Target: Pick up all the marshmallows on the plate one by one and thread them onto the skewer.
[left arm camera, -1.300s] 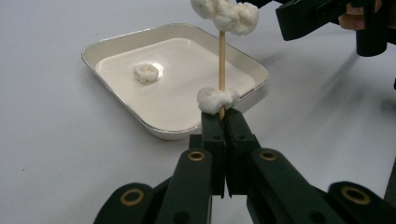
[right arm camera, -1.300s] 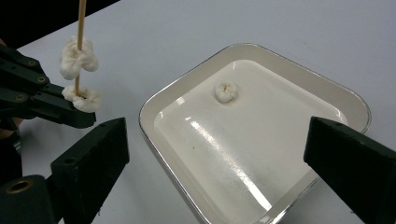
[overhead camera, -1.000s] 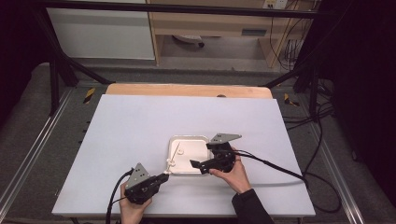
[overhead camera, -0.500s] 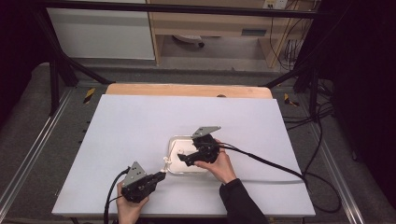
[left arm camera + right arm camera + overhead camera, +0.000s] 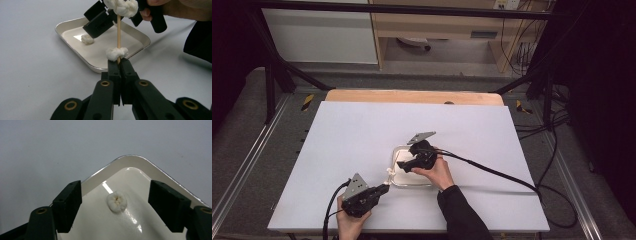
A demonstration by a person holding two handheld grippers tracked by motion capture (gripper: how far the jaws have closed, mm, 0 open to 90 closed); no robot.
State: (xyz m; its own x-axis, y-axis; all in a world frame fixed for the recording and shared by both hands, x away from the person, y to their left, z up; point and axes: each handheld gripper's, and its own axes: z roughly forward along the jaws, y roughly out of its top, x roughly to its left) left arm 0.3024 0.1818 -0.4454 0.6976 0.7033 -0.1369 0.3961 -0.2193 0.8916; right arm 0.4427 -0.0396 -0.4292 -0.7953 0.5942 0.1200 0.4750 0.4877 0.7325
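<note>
My left gripper [image 5: 119, 64] is shut on the lower end of a thin wooden skewer [image 5: 119, 32] that stands upright. One white puffy piece [image 5: 116, 53] sits on the stick just above the jaws, and another [image 5: 122, 6] is near its top. From above, this gripper [image 5: 384, 189] is at the white tray's [image 5: 412, 185] near-left corner. My right gripper [image 5: 401, 164] hovers over the tray, open. Between its jaws [image 5: 116, 195], a single loose white piece [image 5: 116, 201] lies on the tray floor [image 5: 130, 157]. The same piece [image 5: 87, 39] shows under the right gripper [image 5: 100, 20].
The tray sits near the middle of a white table top [image 5: 362, 130] with a wooden strip [image 5: 412, 96] along its far edge. The right gripper's cable [image 5: 492, 172] trails off to the right across the table. Dark frame rails border both sides.
My right gripper has moved left from the tray's right side to over its left part. The left gripper with the skewer shifted slightly toward the near edge.
</note>
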